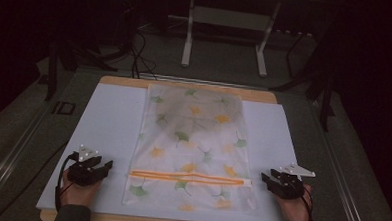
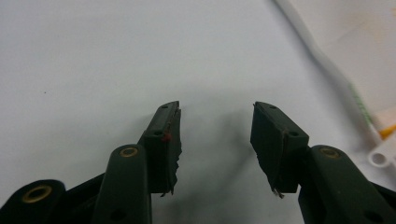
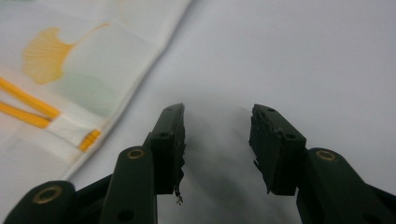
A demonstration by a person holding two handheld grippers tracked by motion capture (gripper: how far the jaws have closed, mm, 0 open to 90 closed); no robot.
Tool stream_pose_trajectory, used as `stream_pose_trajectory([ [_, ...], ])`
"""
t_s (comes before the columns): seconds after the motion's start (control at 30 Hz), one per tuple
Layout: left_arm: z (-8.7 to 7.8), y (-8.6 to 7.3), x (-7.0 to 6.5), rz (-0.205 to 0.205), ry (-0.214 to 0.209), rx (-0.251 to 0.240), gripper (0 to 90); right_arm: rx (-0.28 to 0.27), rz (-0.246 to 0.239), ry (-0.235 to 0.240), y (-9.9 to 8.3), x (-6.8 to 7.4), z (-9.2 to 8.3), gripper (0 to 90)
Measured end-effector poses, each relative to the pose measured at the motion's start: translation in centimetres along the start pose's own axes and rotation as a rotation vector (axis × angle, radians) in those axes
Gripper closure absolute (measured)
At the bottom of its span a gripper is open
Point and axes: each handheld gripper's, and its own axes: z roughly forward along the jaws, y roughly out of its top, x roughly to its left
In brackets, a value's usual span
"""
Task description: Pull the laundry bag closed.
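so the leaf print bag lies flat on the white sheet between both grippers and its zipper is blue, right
Not quite: the zipper is orange, not blue, as the high view shows. The rest holds: the leaf print bag lies flat on the white sheet between the left gripper and the right gripper.

Between left gripper (image 1: 107,167) and right gripper (image 1: 265,179): bag (image 1: 192,140), flat on mat (image 1: 108,121), reaching well beyond both toward the far edge. Zipper (image 1: 188,178) across bag's near part, on the line between the two grippers. Beneath mat: table (image 1: 185,85), its edge showing behind bag. Beyond table, on the floor: stand (image 1: 227,37). Left gripper just left of bag, right gripper just right of it, neither touching, both over bare mat.
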Motion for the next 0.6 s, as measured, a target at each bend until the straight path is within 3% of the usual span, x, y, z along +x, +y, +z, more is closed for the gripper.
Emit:
stream_pose_trajectory([
  [0.13, -0.6, -0.1, 0.1, 0.006, -0.034, -0.012, 57.6, -0.004, -0.017, 0.018, 0.2, 0.3, -0.3, 55.6],
  [0.33, -0.7, -0.1, 0.2, 0.006, -0.074, -0.009, 62.0, -0.021, -0.026, 0.006, 0.3, 0.3, -0.8, 56.2],
  [0.47, -0.9, -0.1, 0.1, 0.004, -0.109, -0.011, 63.4, -0.023, -0.040, 0.032, 0.5, 0.6, -0.9, 64.2],
  [0.6, -1.0, 0.0, 0.1, 0.017, -0.140, -0.011, 66.1, -0.025, -0.074, 0.030, 0.7, 1.1, -0.9, 65.6],
])
